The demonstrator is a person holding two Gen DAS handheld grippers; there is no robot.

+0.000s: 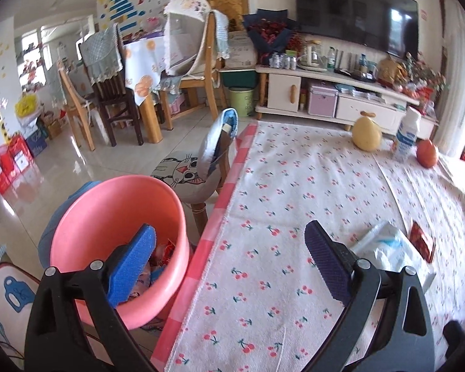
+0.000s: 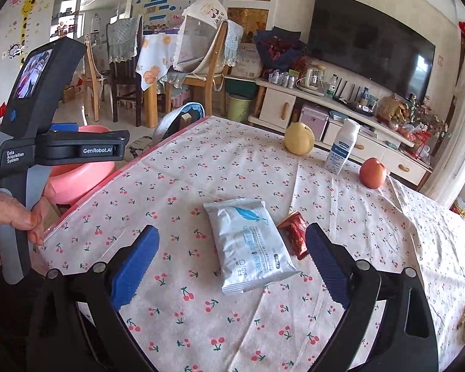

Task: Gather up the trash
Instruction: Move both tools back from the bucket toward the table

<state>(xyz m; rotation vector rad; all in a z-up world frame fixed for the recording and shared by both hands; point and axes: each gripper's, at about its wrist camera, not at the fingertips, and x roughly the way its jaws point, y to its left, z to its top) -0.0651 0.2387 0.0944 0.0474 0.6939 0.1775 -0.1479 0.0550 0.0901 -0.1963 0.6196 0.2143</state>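
Right gripper (image 2: 232, 263) spread wide, empty, white packet (image 2: 251, 245) lying just ahead between its fingers with red wrapper (image 2: 294, 232) touching it on the desk (image 2: 201, 161), left gripper (image 1: 229, 263) released, empty, beside pink bin (image 1: 114, 217) holding dropped trash.

table (image 2: 201, 161) under a cherry-print cloth with a pink check border fills the centre and right of the frame; on it, at centre a white packet (image 2: 251, 245) touching a red wrapper (image 2: 294, 235), at upper right a yellow pear (image 2: 299, 139), a white bottle (image 2: 342, 146) and a red apple (image 2: 372, 173).
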